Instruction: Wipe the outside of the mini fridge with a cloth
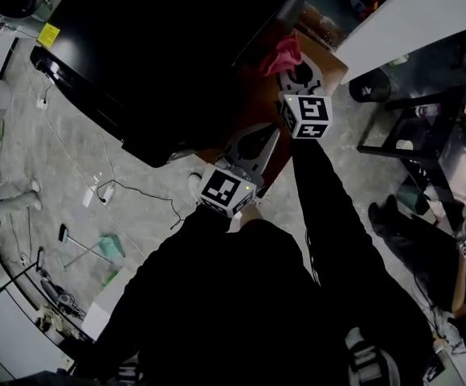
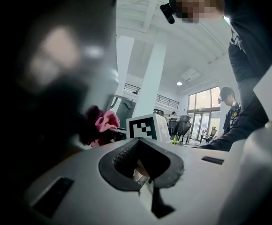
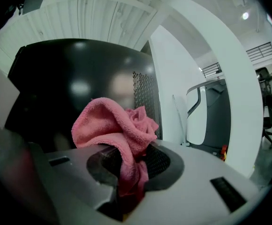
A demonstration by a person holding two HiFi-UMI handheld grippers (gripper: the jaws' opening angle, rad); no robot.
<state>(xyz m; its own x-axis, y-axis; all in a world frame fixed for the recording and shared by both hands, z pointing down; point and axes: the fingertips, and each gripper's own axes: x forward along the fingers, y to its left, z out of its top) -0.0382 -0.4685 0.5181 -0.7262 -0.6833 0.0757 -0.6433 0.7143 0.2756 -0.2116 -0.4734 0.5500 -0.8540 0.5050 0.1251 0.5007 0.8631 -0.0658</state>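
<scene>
The black mini fridge (image 1: pixel 161 55) fills the upper left of the head view, seen from above. My right gripper (image 1: pixel 291 69) is shut on a pink cloth (image 1: pixel 284 55) at the fridge's right side. In the right gripper view the cloth (image 3: pixel 119 125) bunches out of the shut jaws of that gripper (image 3: pixel 129 172), with the fridge's glossy black wall (image 3: pixel 70 83) just ahead. My left gripper (image 1: pixel 259 141) is shut and holds nothing, close beside the fridge's near corner. From the left gripper (image 2: pixel 138 165) view, the fridge (image 2: pixel 37 102) is a dark blur at left, the cloth (image 2: pixel 105 122) ahead.
The fridge stands on a brown surface (image 1: pixel 331 64). A cable and plug (image 1: pixel 104 191) lie on the grey floor at left, with a green dustpan (image 1: pixel 108 248). A black metal rack (image 1: pixel 426 135) and a white tabletop (image 1: pixel 402 10) are at right. A person (image 2: pixel 230 109) stands in the background.
</scene>
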